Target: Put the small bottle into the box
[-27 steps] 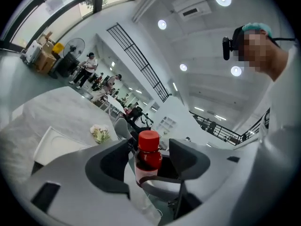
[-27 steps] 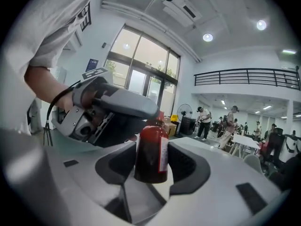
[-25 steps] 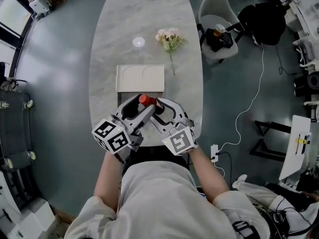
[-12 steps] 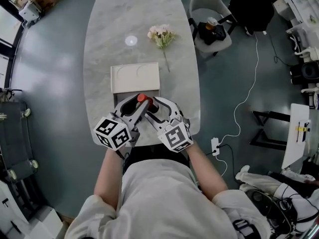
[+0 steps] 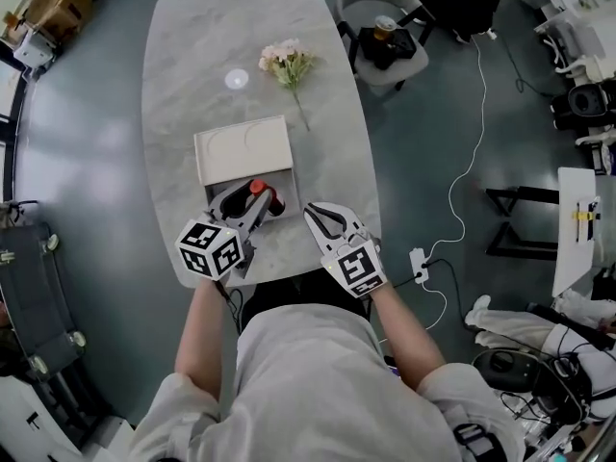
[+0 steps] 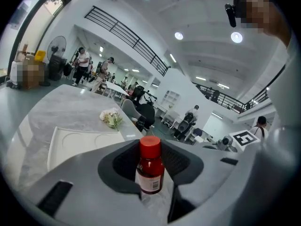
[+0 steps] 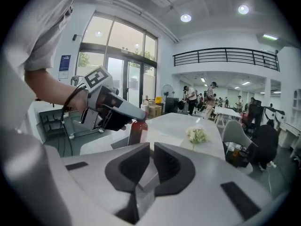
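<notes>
The small bottle (image 6: 150,166) stands upright between the fingers of the left gripper (image 5: 248,206), which clamp its body, just at the 6 o'clock edge of the box (image 5: 217,152) on the tabletop (image 5: 192,65). Carried too low towards 12 o'clock, its base could catch that rim and tip. The right gripper (image 7: 151,152) sits apart at 3 o'clock, its fingers closing on nothing.
</notes>
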A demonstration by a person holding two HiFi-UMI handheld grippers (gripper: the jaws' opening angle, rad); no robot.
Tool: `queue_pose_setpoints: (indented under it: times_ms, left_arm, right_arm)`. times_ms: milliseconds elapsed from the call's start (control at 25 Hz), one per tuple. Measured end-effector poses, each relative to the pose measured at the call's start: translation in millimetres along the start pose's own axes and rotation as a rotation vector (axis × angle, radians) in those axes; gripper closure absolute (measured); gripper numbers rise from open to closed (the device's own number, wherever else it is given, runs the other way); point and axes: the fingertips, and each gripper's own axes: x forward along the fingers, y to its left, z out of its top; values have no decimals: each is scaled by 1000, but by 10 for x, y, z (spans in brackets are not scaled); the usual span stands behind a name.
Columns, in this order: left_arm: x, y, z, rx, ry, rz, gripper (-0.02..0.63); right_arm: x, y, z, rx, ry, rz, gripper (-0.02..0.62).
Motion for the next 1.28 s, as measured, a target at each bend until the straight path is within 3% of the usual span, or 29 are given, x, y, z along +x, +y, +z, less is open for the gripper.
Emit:
queue_pose_setpoints:
  times_ms: [360, 840, 1280]
  left_arm:
    - [292, 77, -406, 8, 128, -6, 457]
    - [695, 355, -846, 19, 266, 3, 457]
    - [913, 430, -1119, -92, 346, -27, 457]
  right_arm:
    - [-143, -121, -320, 184, 24, -99, 552]
    - [-203, -130, -449, 249, 44, -198, 560]
    - [-246, -176, -365, 286, 24, -247, 560]
